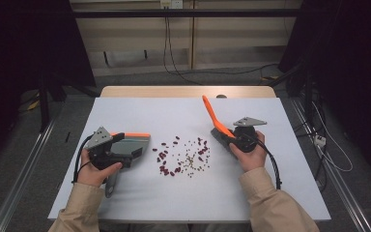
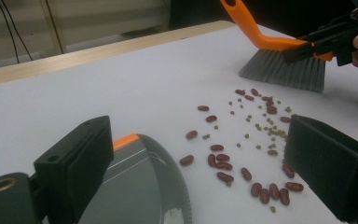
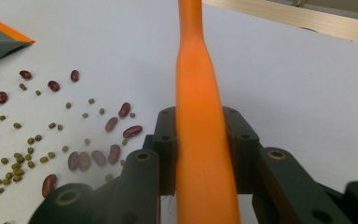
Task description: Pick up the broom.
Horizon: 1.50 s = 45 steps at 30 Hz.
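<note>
Left gripper [image 1: 125, 152] sits near the worktop's [image 1: 140, 203] left edge, held by the left hand [image 1: 94, 171]. A grey dustpan [image 1: 130, 145] with an orange rim lies under and between its jaws, mouth facing the spill; the gripper body hides most of the pan in the high view. In the left gripper view the jaws stand wide apart, the pan [image 2: 140, 186] low between them and cut off at the bottom edge; whether the pads press on it I cannot tell.

Mid-worktop: scattered red beans [image 1: 163, 155] and small green beans [image 1: 191, 159], loose, not touching pan or brush. The green ones are too small to make out singly in the high view.

Right of the spill: the right gripper [image 1: 229, 135], in the right hand [image 1: 249, 154], has its jaws clamped on the orange handle of a brush [image 1: 211, 116]. Grey bristles [image 2: 284, 70] rest on the worktop just beside the beans. In the right gripper view the handle [image 3: 198, 116] runs up between the pads, its end cut off at the top.
</note>
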### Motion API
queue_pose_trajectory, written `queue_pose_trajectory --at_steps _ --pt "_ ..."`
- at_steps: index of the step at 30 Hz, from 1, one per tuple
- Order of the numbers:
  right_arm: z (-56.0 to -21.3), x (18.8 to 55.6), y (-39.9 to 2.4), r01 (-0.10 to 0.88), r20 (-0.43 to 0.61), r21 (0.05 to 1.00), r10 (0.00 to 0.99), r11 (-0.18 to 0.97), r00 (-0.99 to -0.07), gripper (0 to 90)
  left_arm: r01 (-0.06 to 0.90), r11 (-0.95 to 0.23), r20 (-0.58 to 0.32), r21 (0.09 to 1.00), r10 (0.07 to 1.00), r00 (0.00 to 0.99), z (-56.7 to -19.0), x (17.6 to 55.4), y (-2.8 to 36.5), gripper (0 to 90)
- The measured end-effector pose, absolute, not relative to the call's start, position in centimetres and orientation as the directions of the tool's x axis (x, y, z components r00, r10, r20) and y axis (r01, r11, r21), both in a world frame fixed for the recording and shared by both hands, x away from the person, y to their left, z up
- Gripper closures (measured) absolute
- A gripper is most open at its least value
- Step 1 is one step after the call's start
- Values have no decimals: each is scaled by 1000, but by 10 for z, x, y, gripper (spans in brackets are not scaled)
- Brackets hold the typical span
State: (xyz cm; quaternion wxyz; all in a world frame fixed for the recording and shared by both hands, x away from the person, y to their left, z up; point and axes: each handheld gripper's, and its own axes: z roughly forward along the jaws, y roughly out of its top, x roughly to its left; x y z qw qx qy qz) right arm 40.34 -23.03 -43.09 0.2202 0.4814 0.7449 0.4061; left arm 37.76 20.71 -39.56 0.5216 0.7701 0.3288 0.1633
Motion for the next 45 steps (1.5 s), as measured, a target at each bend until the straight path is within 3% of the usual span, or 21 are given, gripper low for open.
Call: queue_pose_trajectory --at_steps 13,17,25,36,45 --pt "-435 396 -209 488 8 846 911 214 -413 707 340 -230 -102 912 674 732 -397 375 207 80" --pt "-433 399 -213 517 56 835 905 190 -422 689 339 -229 -103 913 674 732 -397 375 208 80" --pt "-423 410 -212 570 40 786 899 242 -437 663 341 -227 -106 912 673 732 -397 375 208 80" --pt "-417 422 -211 629 41 729 899 272 -436 713 343 -225 -110 912 672 732 -398 376 209 79" --pt "-419 419 -183 605 23 746 897 279 -441 713 340 -225 -108 913 670 734 -398 377 211 77"
